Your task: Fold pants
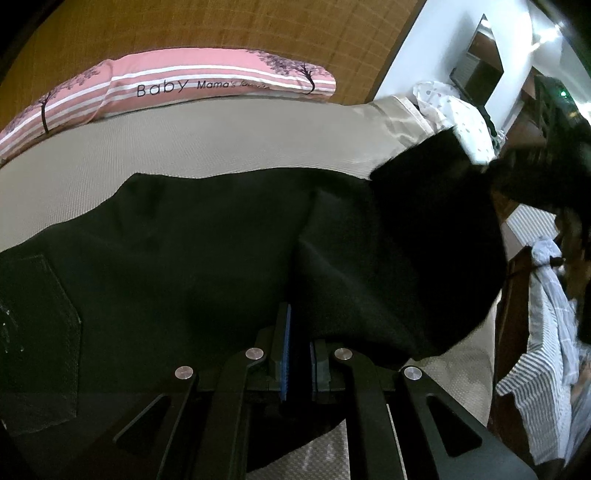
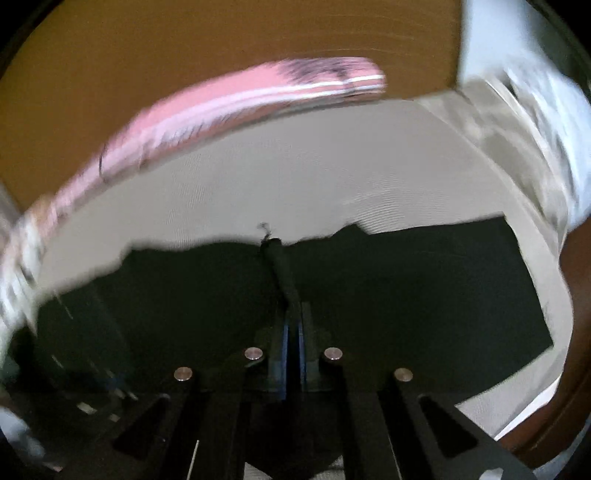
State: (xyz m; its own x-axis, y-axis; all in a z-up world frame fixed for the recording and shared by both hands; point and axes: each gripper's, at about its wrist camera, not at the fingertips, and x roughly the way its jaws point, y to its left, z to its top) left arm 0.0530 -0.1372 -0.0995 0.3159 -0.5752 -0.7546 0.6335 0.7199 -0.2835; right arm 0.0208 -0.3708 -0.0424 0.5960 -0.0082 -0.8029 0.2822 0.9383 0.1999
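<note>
A: How is the left tool being kept?

B: It is being held clenched on the pants; a fold of the dark cloth is being pinched between the blue pads, and the cloth is being draped away from the tool toward 12 o'clock and 9 o'clock.

A: And the right tool?

B: It is being kept clenched as well. A narrow bunched ridge of the pants is being gripped between its pads and is running up toward 12 o'clock, where a loose thread is being shown at the hem. The right wrist view is being smeared by motion blur.

A: Where are the pants being seen beyond the tools?

B: They are being spread over the beige bed surface. In the left wrist view a stitched pocket is being shown at 9 o'clock, and a lifted dark part is being raised at 2 o'clock.

A: What is being seen farther out?

B: A pink striped pillow printed "Baby" is being shown at 11 o'clock, against a brown headboard. A white dotted cloth is being seen at 2 o'clock, and a striped cloth at 4 o'clock.
</note>
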